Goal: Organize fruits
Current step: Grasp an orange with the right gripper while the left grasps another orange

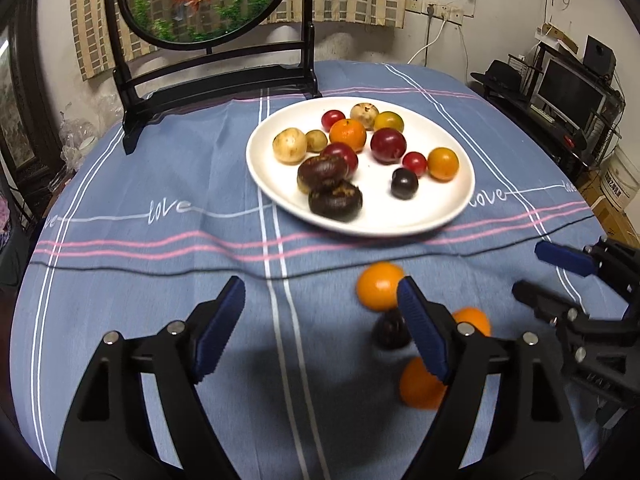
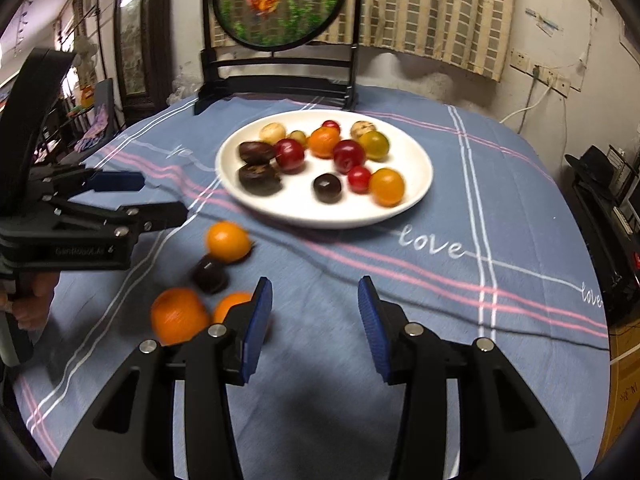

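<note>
A round white ceramic plate (image 1: 448, 204) is sitting far on the blue striped tablecloth (image 1: 160, 264), carrying a heap of red, orange, tan and dark fruits (image 2: 326, 156). Nearer, three orange round fruits (image 2: 227, 241) and one dark round fruit (image 2: 210, 275), blurred and possibly rolling, are lying loose on the cloth. The left gripper (image 1: 320, 304) is hovering spread wide, empty, its right finger overlapping them. The right gripper (image 2: 316, 312) is hanging likewise parted, empty, just right of them.
</note>
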Demonstrator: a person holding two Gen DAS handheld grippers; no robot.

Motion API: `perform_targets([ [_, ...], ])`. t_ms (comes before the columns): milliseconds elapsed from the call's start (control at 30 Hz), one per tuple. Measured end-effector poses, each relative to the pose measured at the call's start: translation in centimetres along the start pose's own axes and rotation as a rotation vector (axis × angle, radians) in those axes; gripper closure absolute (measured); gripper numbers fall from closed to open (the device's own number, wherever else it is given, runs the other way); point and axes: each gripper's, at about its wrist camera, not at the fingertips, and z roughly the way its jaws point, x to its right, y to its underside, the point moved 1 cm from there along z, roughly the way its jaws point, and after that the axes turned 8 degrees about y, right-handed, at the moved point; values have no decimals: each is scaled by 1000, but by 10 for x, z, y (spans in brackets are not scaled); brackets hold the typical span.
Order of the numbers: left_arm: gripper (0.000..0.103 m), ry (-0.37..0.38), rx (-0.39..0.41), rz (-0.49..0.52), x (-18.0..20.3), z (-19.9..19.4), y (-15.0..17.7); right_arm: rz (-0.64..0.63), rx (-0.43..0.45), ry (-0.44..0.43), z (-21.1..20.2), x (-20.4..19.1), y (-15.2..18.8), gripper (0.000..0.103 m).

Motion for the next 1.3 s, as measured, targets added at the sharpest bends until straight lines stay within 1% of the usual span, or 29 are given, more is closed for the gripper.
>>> perform_targets([
  [133,21,11,0,-1,1,-9,13,-66,-18,-18,-4,-18,11,58],
  [267,21,20,0,3,1,-17,25,-116,-54,-14,3,-35,22,58],
  [467,20,32,1,13,0,-24,35,-111,-85,-12,24,-43,18,58],
  [533,19,37,-1,15,0,-25,36,-101,-95,-24,31,-44,15,58],
  [600,19,38,-3,18,0,-24,37,-99,-84,-24,34,-46,13,58],
  [833,19,44,-34,33,6,-18,43,-59,-76,-58,43,-41,2,58],
  [900,19,48,-42,36,7,-16,46,-47,-82,-67,43,-40,1,63],
  [1000,19,51,-54,47,11,-15,49,-41,-85,-75,42,-39,3,63],
  [1067,19,50,-59,54,13,-14,51,-17,-77,-71,38,-34,4,63],
  [1167,19,58,-68,74,22,-12,53,18,-43,-73,25,-24,6,63],
  [1300,19,73,-80,107,37,-7,55,52,-13,-51,11,-12,12,63],
])
